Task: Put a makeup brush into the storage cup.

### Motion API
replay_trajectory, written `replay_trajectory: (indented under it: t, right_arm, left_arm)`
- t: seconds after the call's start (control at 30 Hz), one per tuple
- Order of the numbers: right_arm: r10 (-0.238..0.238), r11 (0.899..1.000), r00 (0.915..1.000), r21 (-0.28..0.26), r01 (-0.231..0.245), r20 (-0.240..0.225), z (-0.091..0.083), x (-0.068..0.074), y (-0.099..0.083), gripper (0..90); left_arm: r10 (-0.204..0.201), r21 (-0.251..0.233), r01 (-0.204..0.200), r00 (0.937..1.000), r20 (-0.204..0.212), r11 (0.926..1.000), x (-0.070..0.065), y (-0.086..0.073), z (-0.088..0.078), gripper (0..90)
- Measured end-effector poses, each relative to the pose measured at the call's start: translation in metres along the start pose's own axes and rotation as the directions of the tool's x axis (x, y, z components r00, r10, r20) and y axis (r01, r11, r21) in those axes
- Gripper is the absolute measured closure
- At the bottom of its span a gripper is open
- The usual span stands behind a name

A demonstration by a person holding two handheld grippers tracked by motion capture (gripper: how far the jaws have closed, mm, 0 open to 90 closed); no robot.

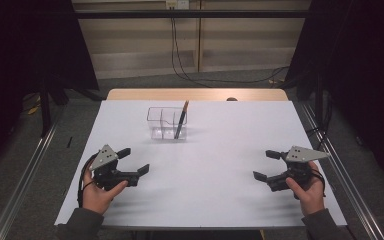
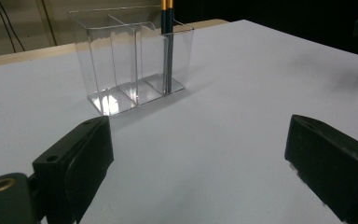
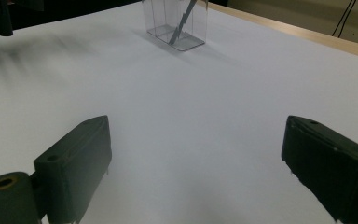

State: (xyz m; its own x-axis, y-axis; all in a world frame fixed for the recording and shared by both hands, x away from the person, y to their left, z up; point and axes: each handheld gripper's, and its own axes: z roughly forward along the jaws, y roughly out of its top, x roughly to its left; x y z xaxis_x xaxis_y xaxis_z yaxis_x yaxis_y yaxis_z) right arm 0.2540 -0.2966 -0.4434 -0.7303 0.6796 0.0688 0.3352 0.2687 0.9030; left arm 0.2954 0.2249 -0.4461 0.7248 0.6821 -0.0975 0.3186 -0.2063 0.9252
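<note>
left gripper [image 1: 134, 161]: jaws spread, holding nothing, near table [image 1: 220, 200] edge | right gripper [image 1: 265, 165]: jaws spread, holding nothing | one clear holder [image 1: 167, 123], seemingly three compartments, far centre | one pen [image 1: 181, 119] leaning in its right-hand compartment, well apart from both grippers

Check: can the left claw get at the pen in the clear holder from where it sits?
Probably yes. The left claw is open, and bare table lies between it and the pen, whose top sticks above the clear holder rim.
</note>
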Motion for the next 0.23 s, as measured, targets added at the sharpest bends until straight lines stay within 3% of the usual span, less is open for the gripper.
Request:
replay_trajectory:
  t: [0.1, 0.17, 0.23]
  right_arm:
    - [0.002, 1.000, 1.0000, -0.003, -0.002, -0.001, 0.0004, -0.0008, 0.0001, 7.8]
    - [0.002, 1.000, 1.0000, -0.001, -0.002, 0.001, 0.0009, -0.0008, 0.0003, 7.7]
    - [0.000, 1.000, 1.0000, -0.002, 0.000, -0.004, 0.0014, -0.0009, 0.0006, 7.7]
  left_arm:
    - [0.004, 0.002, -0.004, 0.9999, -0.012, 1.0000, -0.0003, 0.0003, -0.0014, 7.5]
    - [0.003, -0.007, -0.003, 1.0000, 0.008, 1.0000, 0.0006, -0.0006, -0.0014, 7.5]
    - [0.003, 0.003, -0.003, 1.0000, -0.009, 1.0000, -0.0001, -0.0014, -0.0020, 7.5]
